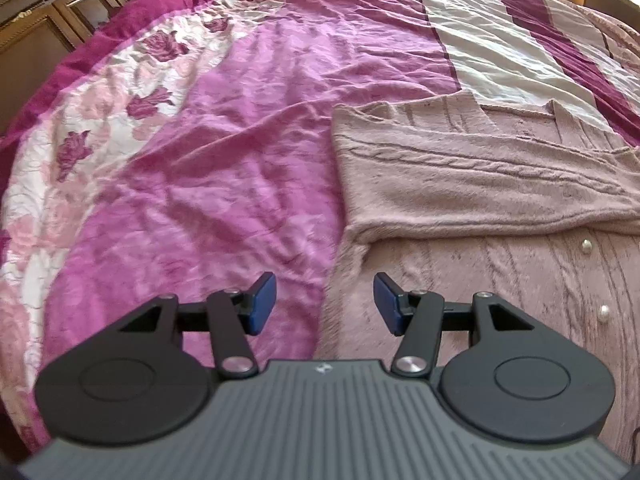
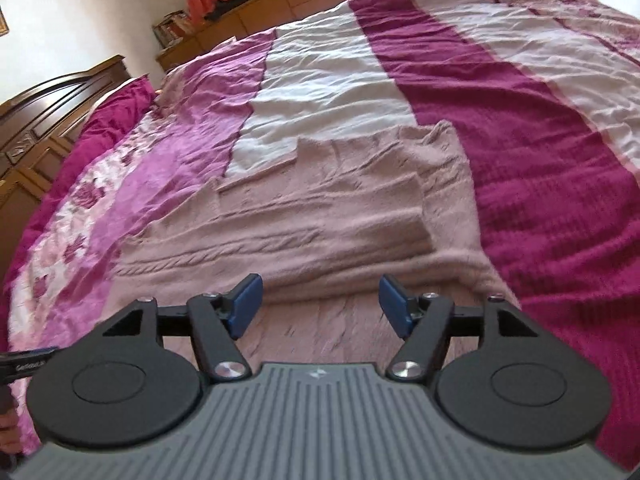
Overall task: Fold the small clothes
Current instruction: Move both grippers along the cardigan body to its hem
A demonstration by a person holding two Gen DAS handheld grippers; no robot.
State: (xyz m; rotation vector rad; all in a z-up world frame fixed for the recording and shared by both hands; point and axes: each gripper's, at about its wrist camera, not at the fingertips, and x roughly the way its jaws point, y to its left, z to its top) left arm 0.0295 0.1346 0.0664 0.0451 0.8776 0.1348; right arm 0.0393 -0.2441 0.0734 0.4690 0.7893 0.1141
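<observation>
A dusty-pink cable-knit cardigan (image 1: 480, 184) with pearl buttons (image 1: 586, 245) lies flat on the bed, both sleeves folded across its body. It also fills the middle of the right wrist view (image 2: 320, 216). My left gripper (image 1: 325, 304) is open and empty, hovering over the cardigan's left edge near its lower part. My right gripper (image 2: 321, 306) is open and empty, hovering above the cardigan's lower right part, just below the folded sleeve.
The bed is covered by a wrinkled bedspread (image 1: 224, 168) in magenta, white and floral stripes. A dark wooden headboard (image 1: 44, 20) stands at the far left. A low wooden shelf unit (image 2: 240, 16) and curtains stand beyond the bed.
</observation>
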